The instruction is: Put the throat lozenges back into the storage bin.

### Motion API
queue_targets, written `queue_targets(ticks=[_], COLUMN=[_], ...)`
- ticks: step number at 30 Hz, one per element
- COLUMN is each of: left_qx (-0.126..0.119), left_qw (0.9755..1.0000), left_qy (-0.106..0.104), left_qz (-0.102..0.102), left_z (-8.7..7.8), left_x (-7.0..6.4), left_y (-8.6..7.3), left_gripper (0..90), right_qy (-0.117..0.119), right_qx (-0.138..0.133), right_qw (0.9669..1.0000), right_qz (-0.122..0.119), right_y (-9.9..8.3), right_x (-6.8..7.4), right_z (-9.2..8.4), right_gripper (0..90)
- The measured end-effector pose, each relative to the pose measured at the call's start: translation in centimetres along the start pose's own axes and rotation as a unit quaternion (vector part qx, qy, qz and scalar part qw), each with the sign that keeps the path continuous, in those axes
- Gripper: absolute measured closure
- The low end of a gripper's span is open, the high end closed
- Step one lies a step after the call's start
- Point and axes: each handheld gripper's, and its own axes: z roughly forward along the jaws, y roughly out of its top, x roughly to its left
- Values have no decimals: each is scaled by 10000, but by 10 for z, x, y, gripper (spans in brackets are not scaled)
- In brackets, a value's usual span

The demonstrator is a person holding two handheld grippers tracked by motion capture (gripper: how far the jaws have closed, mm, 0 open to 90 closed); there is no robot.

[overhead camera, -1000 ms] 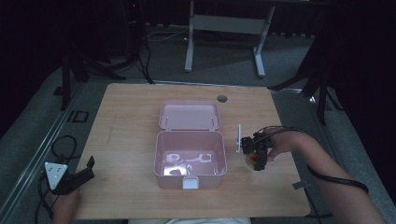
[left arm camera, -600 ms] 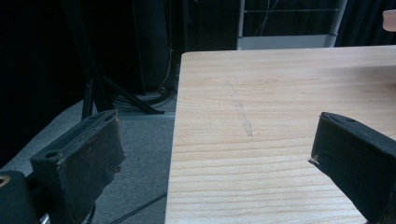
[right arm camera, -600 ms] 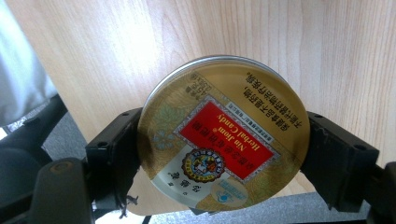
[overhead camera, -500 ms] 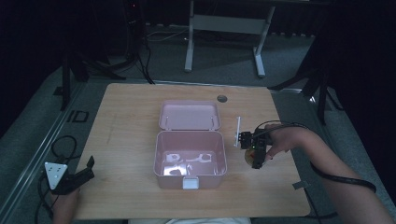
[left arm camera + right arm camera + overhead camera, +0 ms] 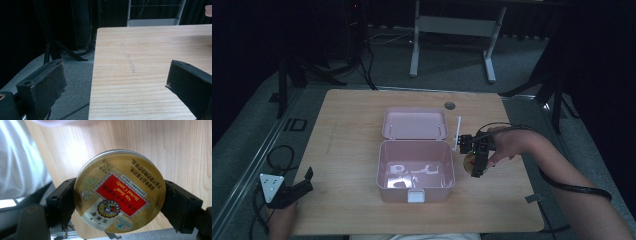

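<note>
- Right gripper: 2 jaws pinch round candy tin, just right of open pink box.
- Left gripper: jaws spread, at table corner.

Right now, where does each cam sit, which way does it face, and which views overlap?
High view: above the person's side, looking forward and down on the table, pink box, both forearms, left gripper, right gripper.
Left gripper view: low at the table's corner, along its own open jaws across bare wood.
Right gripper view: along its jaws clamped on the candy tin.
Shared: the tin in high and right gripper views.
</note>
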Motion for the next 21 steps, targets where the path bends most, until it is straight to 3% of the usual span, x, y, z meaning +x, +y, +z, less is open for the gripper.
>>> queue_targets(ticks=[13, 21], left_qx=[2, 0], left_qw=[10000, 10000], left_qy=[-12, -24], left_qz=[4, -3], left_z=[0, 0], left_x=[0, 0], left_y=[0, 0], left_gripper=[25, 25], right_qy=[111, 15], right_qx=[-296, -300], right_qw=[9991, 9984], right_qz=[-268, -477], right_y=[38, 60], right_x=[12, 19], right_z=[-15, -16], right_gripper=[199, 199])
